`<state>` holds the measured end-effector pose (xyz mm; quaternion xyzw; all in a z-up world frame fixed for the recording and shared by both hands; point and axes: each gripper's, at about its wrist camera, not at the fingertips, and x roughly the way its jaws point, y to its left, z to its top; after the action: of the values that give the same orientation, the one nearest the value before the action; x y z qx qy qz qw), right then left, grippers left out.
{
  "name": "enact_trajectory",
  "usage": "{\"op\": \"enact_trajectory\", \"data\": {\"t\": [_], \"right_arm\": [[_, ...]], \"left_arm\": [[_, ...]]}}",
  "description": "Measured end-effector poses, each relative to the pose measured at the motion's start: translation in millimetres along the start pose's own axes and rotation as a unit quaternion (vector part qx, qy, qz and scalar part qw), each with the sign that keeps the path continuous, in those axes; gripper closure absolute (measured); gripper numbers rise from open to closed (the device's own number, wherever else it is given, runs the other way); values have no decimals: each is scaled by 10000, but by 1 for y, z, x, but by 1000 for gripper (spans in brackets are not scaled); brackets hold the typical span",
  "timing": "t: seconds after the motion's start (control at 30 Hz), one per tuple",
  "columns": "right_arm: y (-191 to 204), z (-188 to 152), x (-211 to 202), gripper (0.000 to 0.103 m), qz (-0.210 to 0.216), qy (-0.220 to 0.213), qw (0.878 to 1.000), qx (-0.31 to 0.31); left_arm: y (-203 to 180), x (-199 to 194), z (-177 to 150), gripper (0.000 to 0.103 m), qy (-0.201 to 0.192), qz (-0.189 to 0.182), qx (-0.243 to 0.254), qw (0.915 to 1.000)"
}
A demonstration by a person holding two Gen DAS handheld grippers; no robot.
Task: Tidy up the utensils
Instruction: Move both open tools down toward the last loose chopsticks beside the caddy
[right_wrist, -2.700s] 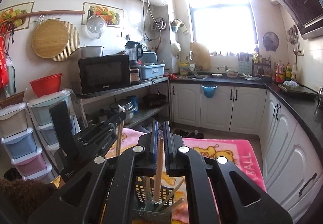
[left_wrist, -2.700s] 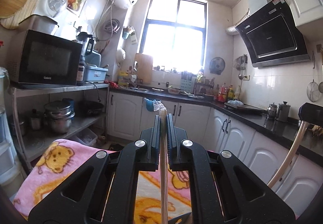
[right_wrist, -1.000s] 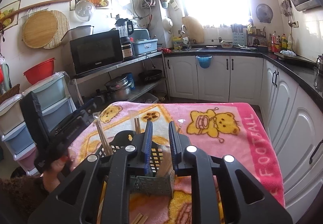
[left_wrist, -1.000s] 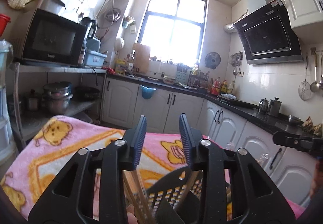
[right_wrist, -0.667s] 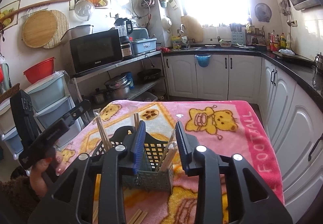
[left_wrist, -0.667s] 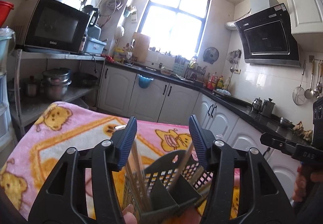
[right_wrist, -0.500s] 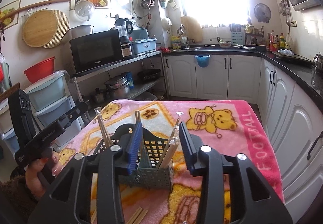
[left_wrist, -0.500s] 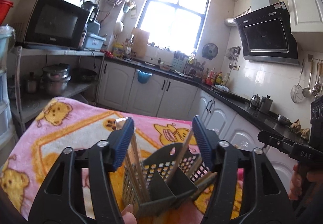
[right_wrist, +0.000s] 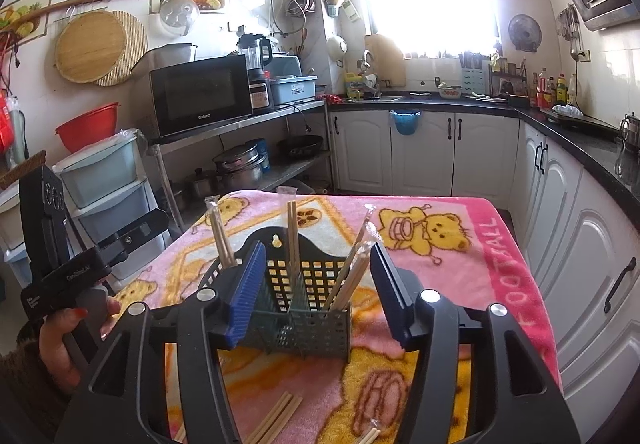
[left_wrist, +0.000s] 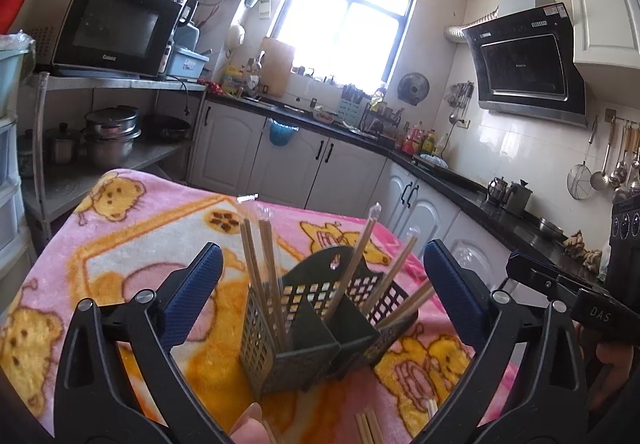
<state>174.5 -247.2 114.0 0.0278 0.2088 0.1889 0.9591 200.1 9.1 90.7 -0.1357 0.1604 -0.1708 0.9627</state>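
A dark grey slotted caddy (left_wrist: 316,328) stands on the pink blanket, also in the right wrist view (right_wrist: 298,320). Wrapped chopstick pairs (left_wrist: 262,264) stand upright in its left compartment and others (left_wrist: 362,256) lean in its right one. My left gripper (left_wrist: 320,272) has its jaws opening wide, the caddy framed between them and untouched. My right gripper (right_wrist: 318,276) is also opening, pads clear of the caddy and the chopsticks (right_wrist: 352,264). Loose chopsticks (right_wrist: 276,420) lie on the blanket close in front.
The pink bear blanket (right_wrist: 460,244) covers the table, whose far edge faces white cabinets (right_wrist: 424,152). A shelf with a microwave (right_wrist: 200,94) and plastic drawers (right_wrist: 104,180) stand to the left. A hand (right_wrist: 60,344) holds the left gripper's handle.
Both grippers, earlier shut on chopsticks, have let them go into the caddy. Their jaws have spread wide and both have drawn back, so the whole caddy now shows.
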Motion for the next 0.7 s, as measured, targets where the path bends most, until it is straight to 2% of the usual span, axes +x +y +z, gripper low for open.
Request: {"op": "enact_trajectory", "data": {"t": [0.3,0.7], "right_arm": [[7,-16,-10,46,39,89,9999,-28],[16,-53,-12,45,34,454,9989,-130]], "left_arm": [[4,-15,-13,10,135,158,45,9998],[9,-24,-40,10,480,308,89,9983]]}}
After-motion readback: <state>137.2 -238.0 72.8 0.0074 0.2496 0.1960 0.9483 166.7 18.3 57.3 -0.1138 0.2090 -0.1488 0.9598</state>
